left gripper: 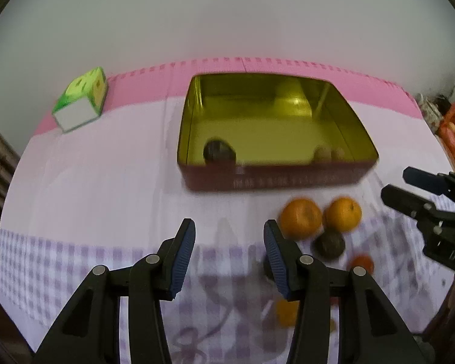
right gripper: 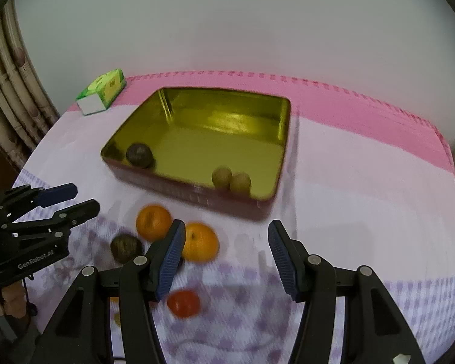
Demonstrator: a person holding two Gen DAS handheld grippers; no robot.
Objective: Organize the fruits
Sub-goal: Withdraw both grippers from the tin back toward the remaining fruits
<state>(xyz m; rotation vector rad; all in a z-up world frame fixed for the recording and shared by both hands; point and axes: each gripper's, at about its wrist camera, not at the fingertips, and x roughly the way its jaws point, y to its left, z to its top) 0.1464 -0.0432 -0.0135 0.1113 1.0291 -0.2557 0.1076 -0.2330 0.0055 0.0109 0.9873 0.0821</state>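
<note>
Both hand-held grippers hang empty over the counter, fruit partly sorted into the tin.

The left hand-held gripper (left gripper: 230, 254) and the right hand-held gripper (right gripper: 227, 254) each stand moderately apart with nothing between the pads. The gold-lined tin (right gripper: 283, 139) holds a dark fruit (right gripper: 139, 155) near one corner and two pale brown fruits (right gripper: 232, 180) touching at the other. Two oranges (right gripper: 179, 233), another dark fruit (right gripper: 125, 248) and a red fruit (right gripper: 183, 303) lie on the checked cloth (right gripper: 364, 212) just before it; a green box (right gripper: 101, 95) sits well apart.
</note>
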